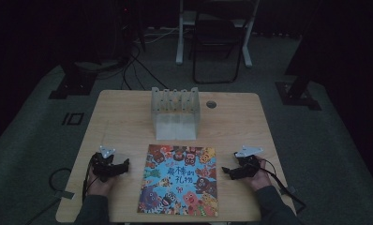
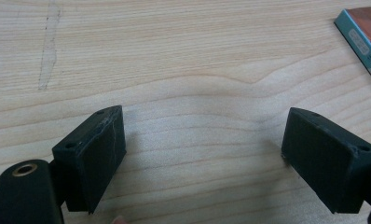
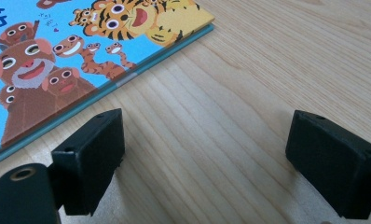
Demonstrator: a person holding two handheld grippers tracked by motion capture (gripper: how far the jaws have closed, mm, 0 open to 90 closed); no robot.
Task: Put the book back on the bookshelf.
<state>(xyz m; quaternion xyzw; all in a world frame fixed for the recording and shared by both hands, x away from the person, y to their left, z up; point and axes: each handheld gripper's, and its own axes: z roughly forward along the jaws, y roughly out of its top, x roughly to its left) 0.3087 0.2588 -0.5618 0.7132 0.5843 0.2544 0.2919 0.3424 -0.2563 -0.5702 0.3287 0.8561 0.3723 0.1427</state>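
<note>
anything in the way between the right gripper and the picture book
Nothing visible. The right gripper rests on the table just off the book's right edge, jaws open and empty, with bare wood between them. In the right gripper view the book lies flat close ahead of the jaws, with clear tabletop up to its edge.

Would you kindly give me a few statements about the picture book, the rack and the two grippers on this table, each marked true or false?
1. The picture book lies closed and flat on the table. True.
2. The left gripper is shut on the book. False: its jaws stand open over bare wood.
3. The clear rack stands beyond the book, farther from the person. True.
4. The right gripper holds the book's corner. False: its jaws are open with nothing between them, the book's edge lying beside them.
5. The book sits between the two grippers. True.
</note>
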